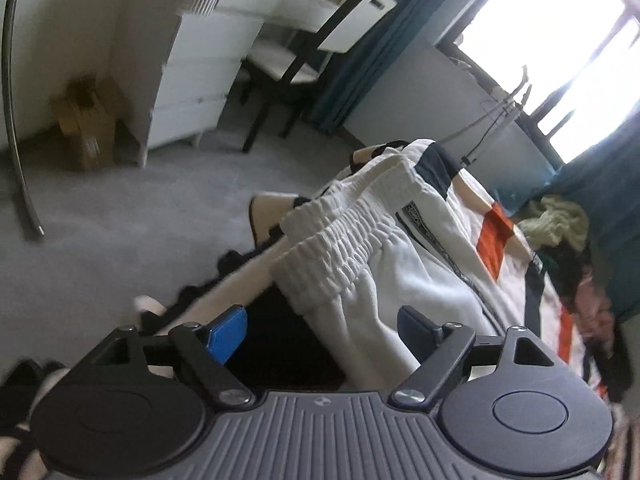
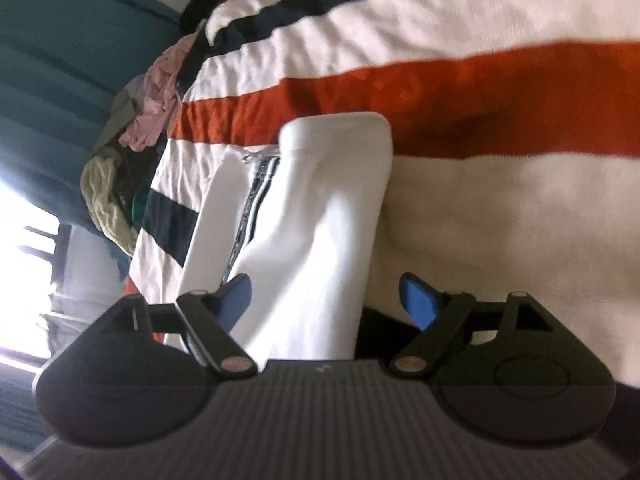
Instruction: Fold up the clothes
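Observation:
White jogging trousers (image 1: 384, 264) with a gathered elastic waistband (image 1: 340, 236) and a dark side stripe lie on a striped bed cover (image 1: 496, 240). My left gripper (image 1: 320, 330) stands open just short of the waistband, nothing between its blue pads. In the right wrist view the same white trousers (image 2: 316, 220) lie folded lengthwise on the cover (image 2: 480, 80). My right gripper (image 2: 326, 300) is open over their near end; the cloth passes between the spread fingers and neither pad presses on it.
A heap of crumpled clothes (image 1: 568, 240) lies at the far end of the bed (image 2: 132, 152). Beyond the bed edge are grey carpet (image 1: 120, 220), a white desk with drawers (image 1: 208, 80), a chair (image 1: 304, 60), a cardboard box (image 1: 88, 120) and teal curtains by a bright window.

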A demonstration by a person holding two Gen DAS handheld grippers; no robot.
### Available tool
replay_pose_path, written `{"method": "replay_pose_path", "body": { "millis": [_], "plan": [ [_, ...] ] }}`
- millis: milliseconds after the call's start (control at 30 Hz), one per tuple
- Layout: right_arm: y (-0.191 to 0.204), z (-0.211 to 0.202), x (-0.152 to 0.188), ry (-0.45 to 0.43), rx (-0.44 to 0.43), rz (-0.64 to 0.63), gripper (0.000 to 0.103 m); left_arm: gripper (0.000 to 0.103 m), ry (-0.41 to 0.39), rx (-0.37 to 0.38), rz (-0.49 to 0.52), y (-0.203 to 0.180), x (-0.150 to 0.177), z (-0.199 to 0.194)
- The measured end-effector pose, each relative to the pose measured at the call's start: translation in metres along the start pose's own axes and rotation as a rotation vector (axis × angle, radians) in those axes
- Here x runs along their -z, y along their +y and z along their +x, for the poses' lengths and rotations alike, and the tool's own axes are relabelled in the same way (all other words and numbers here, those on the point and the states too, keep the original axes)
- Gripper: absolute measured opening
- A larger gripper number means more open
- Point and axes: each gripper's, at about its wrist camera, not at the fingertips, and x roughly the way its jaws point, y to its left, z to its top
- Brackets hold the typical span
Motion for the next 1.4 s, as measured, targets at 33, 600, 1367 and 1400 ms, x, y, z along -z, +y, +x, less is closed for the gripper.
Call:
{"method": "replay_pose_path", "body": {
  "millis": [33, 600, 1367, 1400],
  "plan": [
    [0.003, -0.005, 0.003, -0.017, 0.008, -0.024, 0.083, 0.085, -0.013, -0.006, 0.027, -0.005, 0.001, -0.008],
    [0.035, -0.058, 0.033, -0.317, 0.077, -0.312, 0.083, 0.095, -0.04, 0.325, 0.832, -0.321, 0.099, 0.044],
    [0.017, -0.004, 0.023, -0.451, 0.232, -0.186, 0.083, 0.054, 0.063, 0.669, 1.556, -0.667, 0.409, 0.245],
    [0.015, 0.0, 0.022, -0.456, 0.239, -0.173, 0.083, 0.049, 0.072, 0.683, 1.563, -0.672, 0.414, 0.248]
  ]
}}
